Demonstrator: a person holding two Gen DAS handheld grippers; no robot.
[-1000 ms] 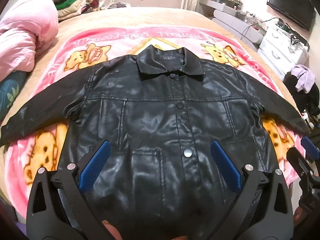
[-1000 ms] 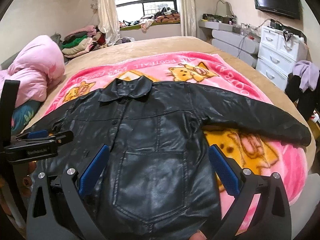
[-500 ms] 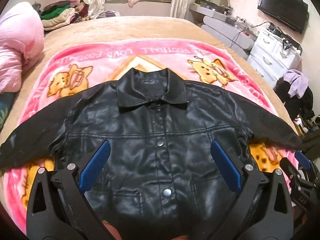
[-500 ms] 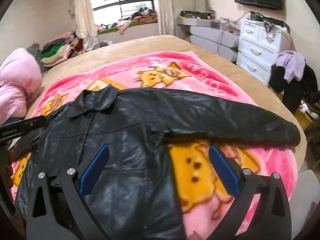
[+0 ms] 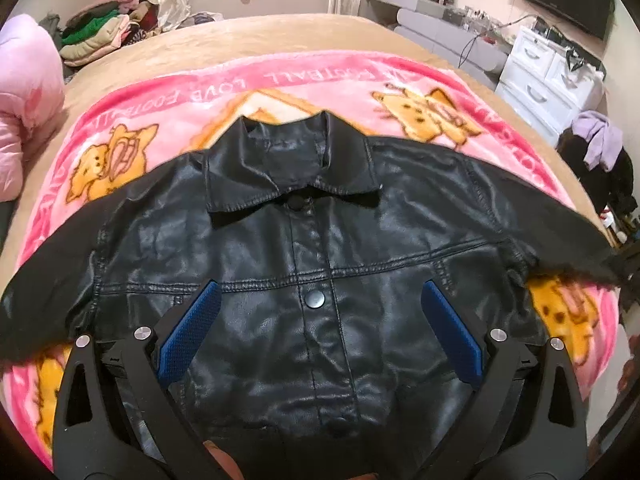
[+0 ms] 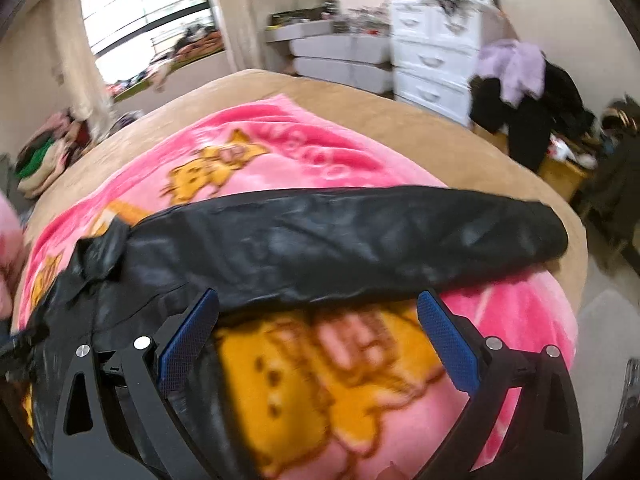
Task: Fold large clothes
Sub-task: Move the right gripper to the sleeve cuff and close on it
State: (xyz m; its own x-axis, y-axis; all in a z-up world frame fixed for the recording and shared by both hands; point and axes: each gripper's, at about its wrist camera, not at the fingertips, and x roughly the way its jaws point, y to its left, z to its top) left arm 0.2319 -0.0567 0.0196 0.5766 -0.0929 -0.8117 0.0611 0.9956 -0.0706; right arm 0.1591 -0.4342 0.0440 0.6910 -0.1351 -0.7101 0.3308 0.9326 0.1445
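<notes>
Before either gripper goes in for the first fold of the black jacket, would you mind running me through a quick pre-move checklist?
1. Jacket lies flat, front up, on the pink blanket: ok.
2. Front is snapped shut, collar on top: ok.
3. Right sleeve stretched out straight, cuff near the bed edge: ok.
4. Left gripper open and empty over the chest: ok.
5. Right gripper open and empty, just short of the sleeve: ok.
6. Left sleeve cuff position: cannot tell, it runs out of view.
</notes>
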